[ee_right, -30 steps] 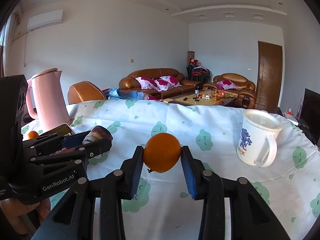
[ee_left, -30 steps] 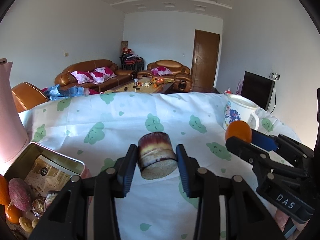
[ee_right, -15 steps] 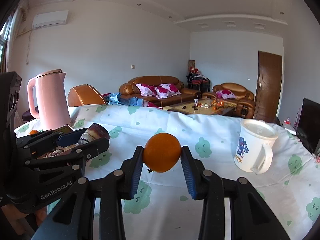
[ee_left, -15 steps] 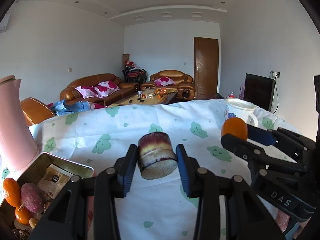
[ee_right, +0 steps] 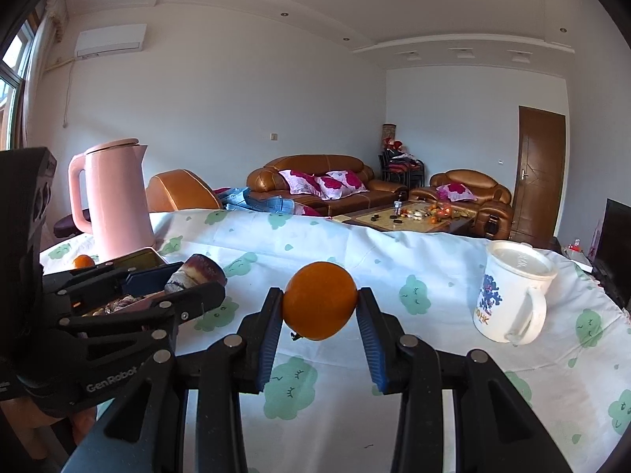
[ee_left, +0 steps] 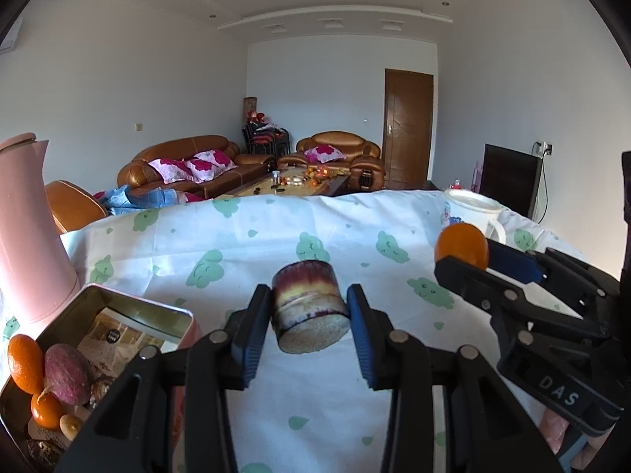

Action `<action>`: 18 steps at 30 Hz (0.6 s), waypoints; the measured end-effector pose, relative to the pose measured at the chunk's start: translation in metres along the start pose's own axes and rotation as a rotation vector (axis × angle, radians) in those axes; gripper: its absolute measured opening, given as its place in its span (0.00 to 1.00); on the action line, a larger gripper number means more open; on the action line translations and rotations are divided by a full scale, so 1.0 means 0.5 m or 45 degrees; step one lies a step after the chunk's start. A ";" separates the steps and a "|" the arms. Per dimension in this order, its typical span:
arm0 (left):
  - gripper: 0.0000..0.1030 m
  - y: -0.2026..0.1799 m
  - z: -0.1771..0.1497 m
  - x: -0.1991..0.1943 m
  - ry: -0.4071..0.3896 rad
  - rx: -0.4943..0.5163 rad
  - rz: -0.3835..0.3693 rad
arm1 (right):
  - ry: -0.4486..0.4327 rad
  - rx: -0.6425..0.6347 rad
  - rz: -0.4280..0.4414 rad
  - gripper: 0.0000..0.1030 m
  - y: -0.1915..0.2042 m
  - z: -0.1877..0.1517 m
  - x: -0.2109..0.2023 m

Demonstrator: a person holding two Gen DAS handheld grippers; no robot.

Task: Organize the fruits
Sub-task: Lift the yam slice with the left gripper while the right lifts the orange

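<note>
Ahead of you the white tablecloth with green cloud prints lies bare up to its far edge; the white printed mug stands to your right, the open metal tin to your left. Your left gripper pinches a short purple-brown cut cylinder between its blue pads. Your right gripper pinches a round orange fruit, both above the cloth.

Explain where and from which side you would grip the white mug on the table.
Grip the mug by its handle, coming from the right. The handle sticks out on that side as a narrow loop, while the lidded body looks wide for the tool's jaws. Both tools hold fruit now, so one must be emptied first.
</note>
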State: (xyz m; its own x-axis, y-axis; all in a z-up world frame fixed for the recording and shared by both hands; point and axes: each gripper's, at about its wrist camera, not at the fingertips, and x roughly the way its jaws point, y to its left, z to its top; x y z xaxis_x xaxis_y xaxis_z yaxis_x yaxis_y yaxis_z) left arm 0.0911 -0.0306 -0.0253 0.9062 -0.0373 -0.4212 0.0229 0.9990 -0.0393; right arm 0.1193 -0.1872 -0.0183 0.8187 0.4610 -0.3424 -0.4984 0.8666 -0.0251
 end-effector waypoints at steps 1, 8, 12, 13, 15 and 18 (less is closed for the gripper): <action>0.40 0.001 -0.002 -0.003 0.004 0.000 -0.001 | 0.001 0.002 0.007 0.39 0.001 0.000 0.000; 0.40 0.026 -0.017 -0.041 0.013 -0.010 0.035 | 0.035 0.047 0.094 0.39 0.014 -0.003 0.003; 0.40 0.045 -0.021 -0.066 -0.003 -0.010 0.051 | 0.046 0.042 0.143 0.39 0.040 -0.001 0.003; 0.40 0.050 -0.022 -0.072 -0.005 -0.014 0.053 | 0.049 0.036 0.153 0.39 0.048 0.000 0.003; 0.40 0.060 -0.022 -0.081 -0.006 -0.017 0.060 | 0.050 0.022 0.172 0.39 0.065 0.003 0.003; 0.40 0.076 -0.021 -0.096 -0.009 -0.037 0.068 | 0.054 0.010 0.196 0.39 0.088 0.006 0.002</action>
State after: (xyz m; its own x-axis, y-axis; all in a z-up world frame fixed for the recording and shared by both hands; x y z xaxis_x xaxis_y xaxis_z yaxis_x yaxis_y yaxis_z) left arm 0.0442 0.0091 -0.0163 0.9089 0.0167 -0.4167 -0.0379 0.9984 -0.0428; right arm 0.0991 -0.1480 -0.0168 0.7196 0.5804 -0.3812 -0.6149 0.7877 0.0385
